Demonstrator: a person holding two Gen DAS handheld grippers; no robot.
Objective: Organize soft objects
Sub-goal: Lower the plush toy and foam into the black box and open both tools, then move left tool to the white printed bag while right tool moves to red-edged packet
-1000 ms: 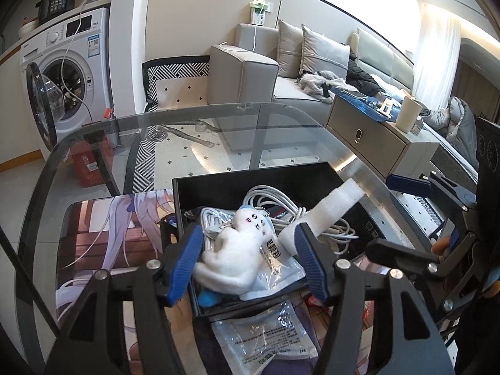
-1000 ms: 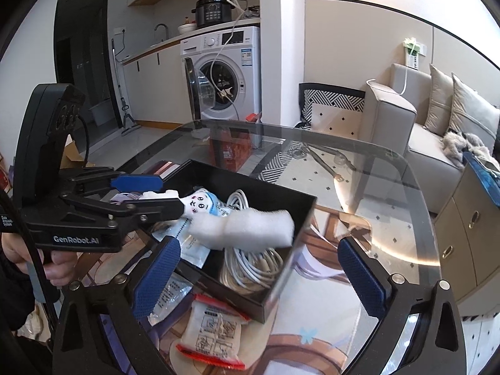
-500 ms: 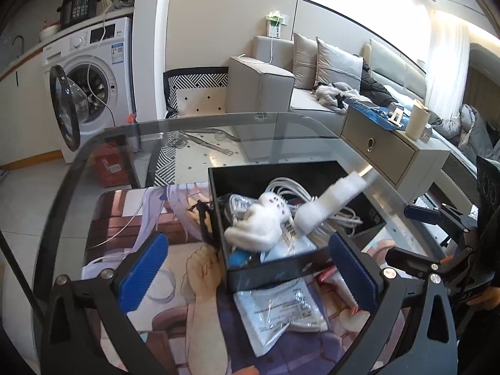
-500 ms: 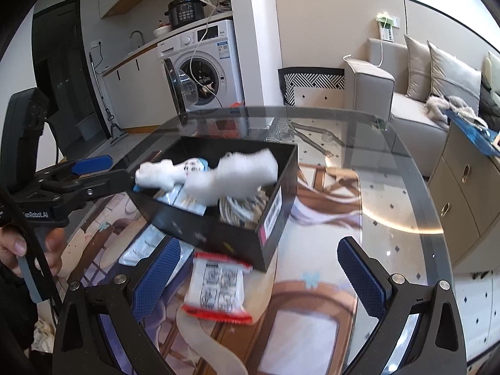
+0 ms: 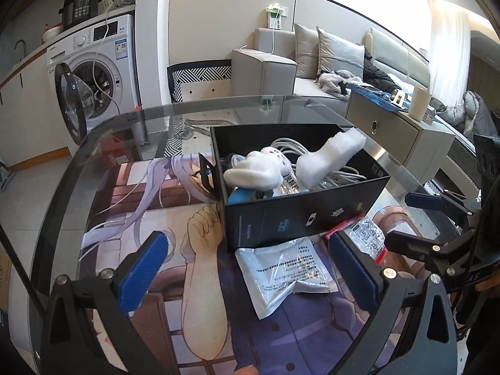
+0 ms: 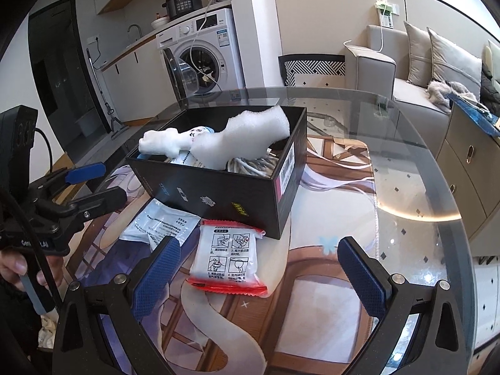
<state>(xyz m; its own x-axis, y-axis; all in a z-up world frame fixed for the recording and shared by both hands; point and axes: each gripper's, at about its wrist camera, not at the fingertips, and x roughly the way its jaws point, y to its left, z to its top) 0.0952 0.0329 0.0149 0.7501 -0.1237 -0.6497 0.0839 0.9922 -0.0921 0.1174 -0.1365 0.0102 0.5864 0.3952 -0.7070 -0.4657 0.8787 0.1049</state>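
Both pairs of blue-padded fingers stand spread wide with nothing between them: the left gripper [image 5: 247,268] has just been opening, and its jaws are parted over the table with no object in the gap, while the right gripper [image 6: 259,275] hangs parted above the red-edged packet [image 6: 226,257], whose near edge lies between its pads without touching either.

Ahead of the left fingers [image 5: 142,270], inside the black box [image 5: 300,222], lies the white plush toy [image 5: 254,170], slumped on its side near the box's near-left corner. Just to its right, a white foam piece [image 5: 331,157] leans up out of the box, its top end rising above the far rim. Under both sits a coil of white cable [image 5: 340,175] and some packets; a bit of blue shows beneath the toy.

From the right gripper's view the same box [image 6: 218,193] stands just beyond the fingers, the toy [image 6: 162,143] at its left and the foam [image 6: 247,134] slanting across the middle.

Outside the box, a clear printed bag [image 5: 287,272] lies flat against its near wall, between the left pads. The red-edged packet sits beside that bag, partly tucked under the box's corner.

Everything rests on a round glass table [image 6: 415,162] covered by an illustrated mat [image 5: 193,281]. The left gripper's handle, with a hand [image 6: 18,268] around it, shows at the left edge of the right view.
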